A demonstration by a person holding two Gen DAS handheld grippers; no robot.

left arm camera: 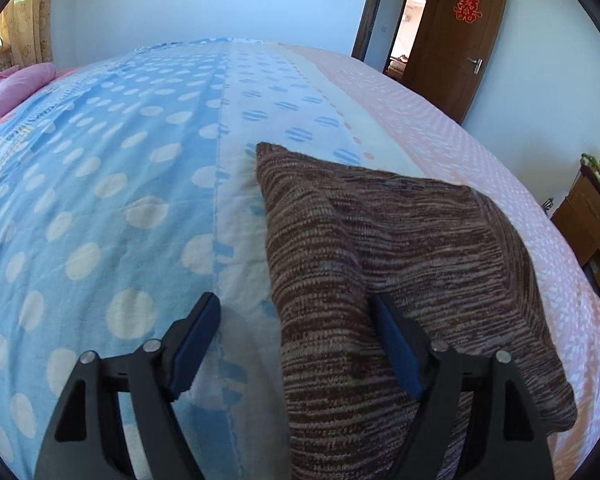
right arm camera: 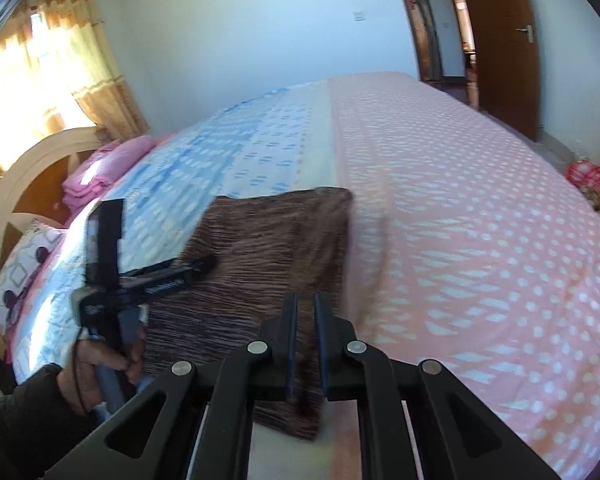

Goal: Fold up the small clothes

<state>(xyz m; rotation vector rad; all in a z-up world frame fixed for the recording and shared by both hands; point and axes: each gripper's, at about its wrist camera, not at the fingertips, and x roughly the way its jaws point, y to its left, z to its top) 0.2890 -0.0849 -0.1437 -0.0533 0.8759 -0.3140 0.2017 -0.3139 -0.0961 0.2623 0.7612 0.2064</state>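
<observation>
Brown knit garment (left arm camera: 400,264) lies on our bedsheet (left arm camera: 100,200); left gripper (left arm camera: 296,320) spread wide over its edge, right gripper (right arm camera: 306,312) pinching its near edge (slightly blurred).

Two hand-held grippers, one spread, one closed.

Left gripper (left arm camera: 296,320): jaws spread wide, blue pads facing each other, right finger (left arm camera: 396,344) touching the cloth (left arm camera: 380,240), left finger clear of it; seen from the right wrist view as a black frame (right arm camera: 140,276) reaching forward, gripped from below by the left hand (right arm camera: 100,364), dark sleeve at the wrist. Right gripper (right arm camera: 306,320): fingers drawn close together, pinching a fold of the cloth between the pads.
</observation>
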